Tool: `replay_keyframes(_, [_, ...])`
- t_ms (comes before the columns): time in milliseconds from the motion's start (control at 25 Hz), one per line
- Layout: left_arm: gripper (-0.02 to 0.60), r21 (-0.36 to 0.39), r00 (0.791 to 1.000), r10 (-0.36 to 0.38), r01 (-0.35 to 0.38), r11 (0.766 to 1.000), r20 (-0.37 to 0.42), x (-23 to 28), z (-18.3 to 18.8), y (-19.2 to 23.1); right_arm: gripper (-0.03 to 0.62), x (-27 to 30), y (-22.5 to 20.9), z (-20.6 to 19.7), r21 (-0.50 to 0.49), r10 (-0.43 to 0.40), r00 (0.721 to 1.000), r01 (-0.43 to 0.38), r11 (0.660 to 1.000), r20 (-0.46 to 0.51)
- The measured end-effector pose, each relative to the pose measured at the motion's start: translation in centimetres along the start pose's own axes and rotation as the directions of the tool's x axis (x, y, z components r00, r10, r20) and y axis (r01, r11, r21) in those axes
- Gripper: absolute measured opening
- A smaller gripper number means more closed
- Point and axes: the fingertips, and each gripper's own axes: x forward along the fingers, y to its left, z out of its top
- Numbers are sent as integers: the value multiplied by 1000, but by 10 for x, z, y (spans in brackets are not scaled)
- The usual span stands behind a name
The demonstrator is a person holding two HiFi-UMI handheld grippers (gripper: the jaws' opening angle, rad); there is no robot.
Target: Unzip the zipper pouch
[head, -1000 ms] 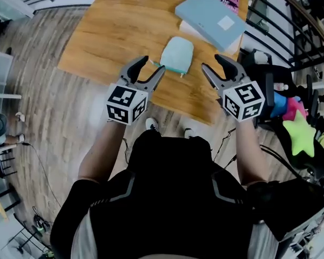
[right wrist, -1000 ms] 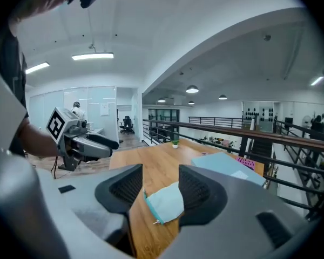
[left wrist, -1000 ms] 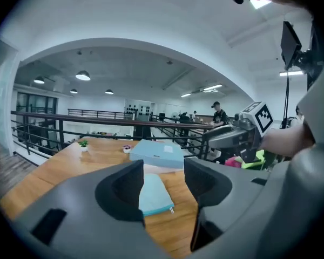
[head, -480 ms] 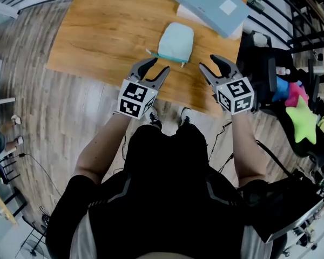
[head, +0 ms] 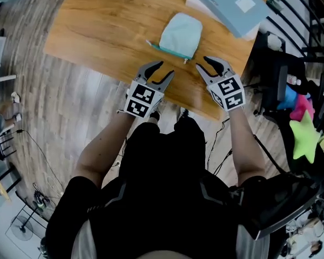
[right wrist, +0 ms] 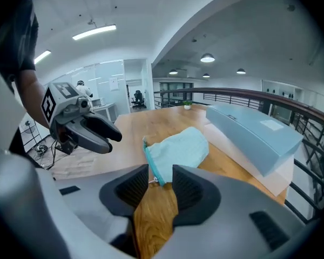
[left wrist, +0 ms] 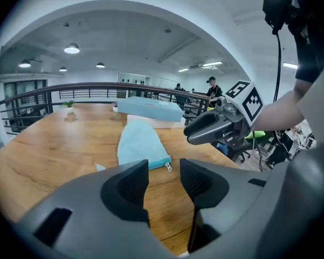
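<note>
A pale teal zipper pouch (head: 181,32) lies flat on the wooden table (head: 97,26), its darker zipper edge facing me. The small metal zipper pull (head: 184,61) sticks out at the zipper's right end. My left gripper (head: 164,70) hovers just short of the zipper edge, open and empty; its own view shows the pouch (left wrist: 140,143) beyond the jaws (left wrist: 163,171). My right gripper (head: 203,65) sits to the right of the pull, jaws closing with nothing between them. In the right gripper view the zipper pull (right wrist: 150,181) shows just ahead of the gap (right wrist: 160,178).
A flat blue-grey box (head: 229,4) on a white slab lies behind the pouch at the table's back right. The table's near edge runs right under both grippers. A black chair with bright soft toys (head: 299,136) stands to the right, beside a railing.
Both grippers have moved forward over the table edge toward the pouch's zipper side. Both sets of jaws stand narrower than before.
</note>
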Motion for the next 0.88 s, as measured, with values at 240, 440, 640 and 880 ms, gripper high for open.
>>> replay_keyframes(240, [202,22,998,1,0,1000,-57,21,-22,-7,149,36,7,-25,-141,58,994,-70,988,-90])
replay_keyframes(440, [202,-10,996,14,-15,1000,-86,27,-39,-9,146,60,6,-37,-203,95,988,-119,972,-124])
replay_keyframes(640, [202,-28,995,13,-16,999,-95,29,-47,-15,127,73,4,-48,-276,116,980,-158,948,-162])
replay_keyframes(880, [202,-35,996,10,-13,999,-94,28,-46,-15,80,77,7,-47,-289,140,978,-180,940,-152])
